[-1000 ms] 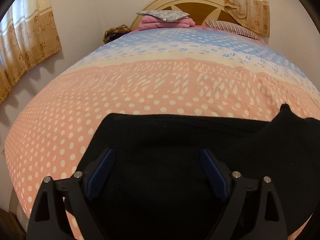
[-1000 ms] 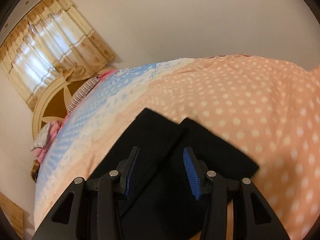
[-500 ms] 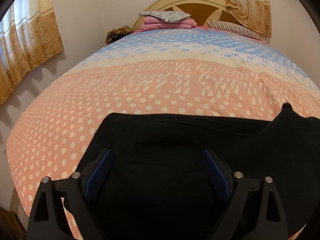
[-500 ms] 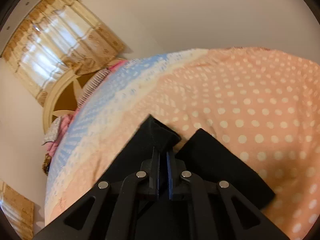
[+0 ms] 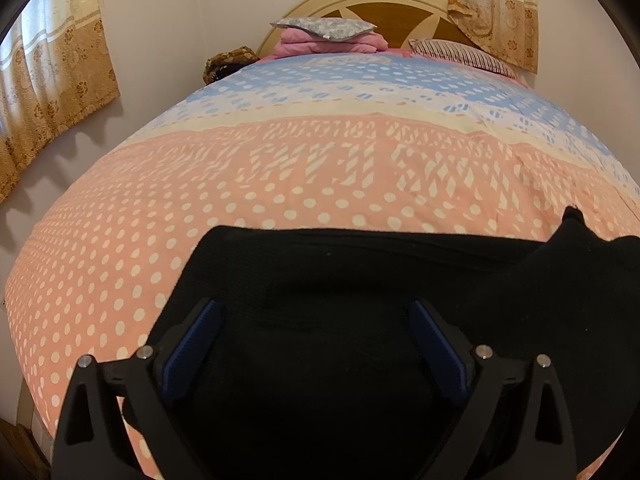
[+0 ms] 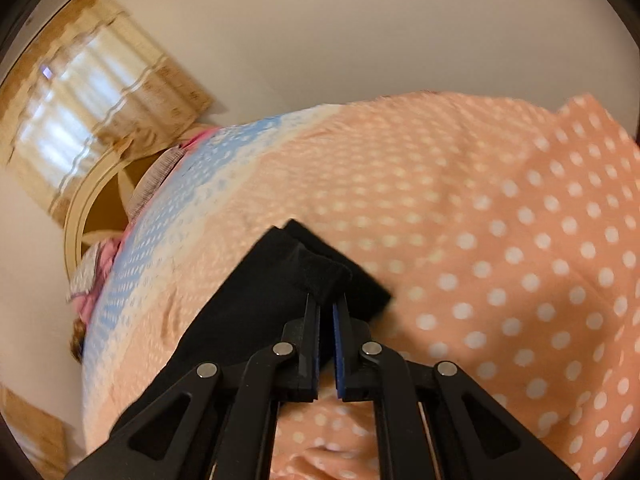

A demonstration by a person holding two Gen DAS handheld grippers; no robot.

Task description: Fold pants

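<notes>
On the left, the left gripper (image 5: pixel 312 344) hangs low over the pants (image 5: pixel 328 280), its blue-padded jaws spread wide with nothing between them. The pants lie flat across the near end of the bed (image 5: pixel 120 240), a dark, matte, faintly ribbed knit that looks soft, limp and light; it should drape and sag from wherever it is lifted, so the sound place to take hold is a corner or a doubled edge, not the flat middle. The bedspread under it is smooth printed cotton, peach with white dots, running to cream and blue bands near the rounded wooden headboard (image 5: pixel 384 0). On the right, the right gripper (image 6: pixel 327 300) has its jaws nearly together, pinching a bunched corner of the pants (image 6: pixel 256 300) raised off the bedspread (image 6: pixel 520 240), the cloth trailing slack below.
</notes>
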